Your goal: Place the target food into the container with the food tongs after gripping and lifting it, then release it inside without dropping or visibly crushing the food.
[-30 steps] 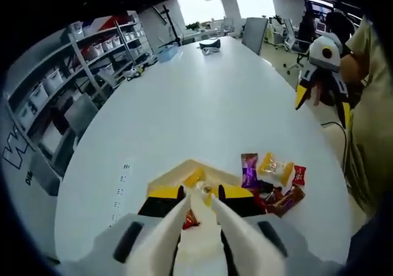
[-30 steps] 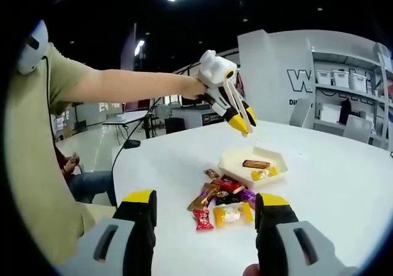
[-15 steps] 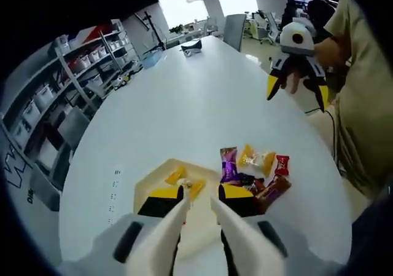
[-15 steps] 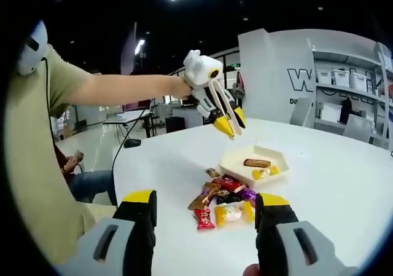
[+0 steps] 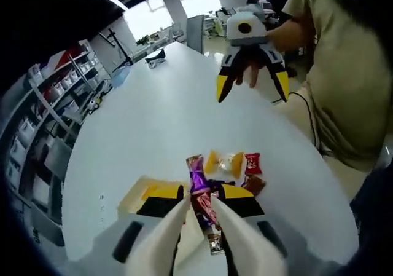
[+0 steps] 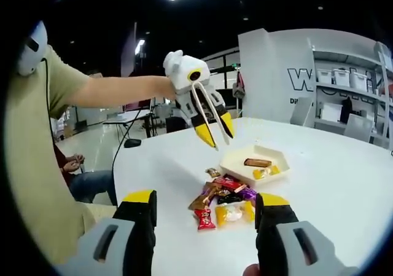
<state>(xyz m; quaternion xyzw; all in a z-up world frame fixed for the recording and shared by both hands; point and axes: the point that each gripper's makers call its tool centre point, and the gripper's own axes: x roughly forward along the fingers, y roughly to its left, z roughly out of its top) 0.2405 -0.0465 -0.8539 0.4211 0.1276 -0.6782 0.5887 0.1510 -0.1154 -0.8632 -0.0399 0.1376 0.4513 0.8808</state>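
A heap of wrapped candies [image 5: 224, 168] lies on the white table [image 5: 153, 122], among them a purple one [image 5: 198, 179], a yellow one [image 5: 224, 162] and a red one [image 5: 252, 163]. My left gripper [image 5: 200, 202] carries white food tongs, open, with nothing between the tips, right over the near side of the heap. The cream container [image 5: 132, 193] shows just left of its jaws. In the right gripper view the left gripper [image 6: 215, 134] hangs above the heap [image 6: 224, 199], and the container [image 6: 255, 162] holds a brown bar and a yellow candy. My right gripper [image 6: 206, 197] is open and empty.
My right gripper [image 5: 252, 93] hovers past the table's edge beside the person [image 5: 331, 61] holding both tools. Storage shelves [image 5: 49, 98] run along one side of the table. A small object [image 5: 155, 56] sits at the table's far end.
My left gripper has moved away from over the container to above the candy heap and come a little lower. My right gripper has stayed in place.
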